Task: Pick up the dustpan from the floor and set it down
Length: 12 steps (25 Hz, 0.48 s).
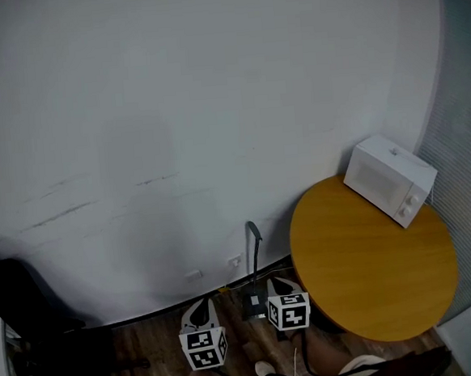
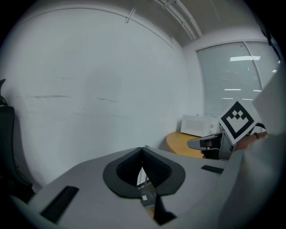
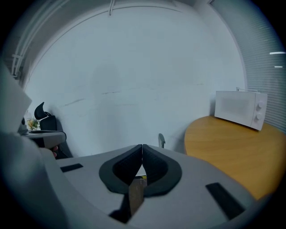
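dustpan [image 1: 255,302] upright, left gripper [image 2: 142,150], right gripper [image 3: 142,147] closed

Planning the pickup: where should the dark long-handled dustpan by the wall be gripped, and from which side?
On the dark dustpan, probably take the slim upright handle near its top, from the room side: wall behind it, round wooden table close on its right.

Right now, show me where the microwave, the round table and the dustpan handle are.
microwave [image 1: 384,173]: head view, on its white casing.
round table [image 1: 365,282]: head view, on the bare wooden top.
dustpan handle [image 1: 256,232]: head view, on the curved top grip by the wall.
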Each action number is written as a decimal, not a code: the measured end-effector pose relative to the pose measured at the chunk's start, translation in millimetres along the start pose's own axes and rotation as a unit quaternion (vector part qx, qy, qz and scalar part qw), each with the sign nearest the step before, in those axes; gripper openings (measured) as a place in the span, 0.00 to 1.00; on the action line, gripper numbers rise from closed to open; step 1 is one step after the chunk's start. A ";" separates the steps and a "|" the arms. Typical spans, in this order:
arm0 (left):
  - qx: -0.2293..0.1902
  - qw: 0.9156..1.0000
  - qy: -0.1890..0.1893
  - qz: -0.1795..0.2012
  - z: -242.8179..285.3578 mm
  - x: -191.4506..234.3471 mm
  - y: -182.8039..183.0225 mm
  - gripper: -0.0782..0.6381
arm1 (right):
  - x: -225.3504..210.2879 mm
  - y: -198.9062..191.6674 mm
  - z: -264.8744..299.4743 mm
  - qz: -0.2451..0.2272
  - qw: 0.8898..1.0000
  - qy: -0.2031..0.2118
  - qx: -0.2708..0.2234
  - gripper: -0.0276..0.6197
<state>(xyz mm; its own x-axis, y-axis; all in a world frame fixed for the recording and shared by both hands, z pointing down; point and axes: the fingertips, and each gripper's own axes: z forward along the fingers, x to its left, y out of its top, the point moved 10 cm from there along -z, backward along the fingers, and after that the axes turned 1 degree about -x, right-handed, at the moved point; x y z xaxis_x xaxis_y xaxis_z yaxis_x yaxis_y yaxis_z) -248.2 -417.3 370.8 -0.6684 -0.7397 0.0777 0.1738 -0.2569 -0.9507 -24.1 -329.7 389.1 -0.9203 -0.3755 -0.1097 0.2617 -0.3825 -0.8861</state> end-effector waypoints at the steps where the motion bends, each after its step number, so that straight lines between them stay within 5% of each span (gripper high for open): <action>1: -0.002 1.000 -0.004 -0.003 -5.5 -0.9 3.4 0.13 | 1.1 1.7 -9.2 0.005 1.000 -0.004 -0.003 0.09; 12: -0.021 0.999 -0.035 0.001 -50.8 -30.7 27.5 0.13 | -2.8 5.2 -87.5 0.014 0.999 -0.027 -0.038 0.09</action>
<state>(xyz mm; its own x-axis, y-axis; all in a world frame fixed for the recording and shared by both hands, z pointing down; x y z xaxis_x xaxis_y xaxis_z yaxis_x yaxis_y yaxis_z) -259.7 -370.1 327.0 -0.6148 -0.7830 0.0946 0.1446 -0.2299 -0.9624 -45.6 -256.7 345.4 -0.8949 -0.4319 -0.1123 0.2631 -0.3072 -0.9146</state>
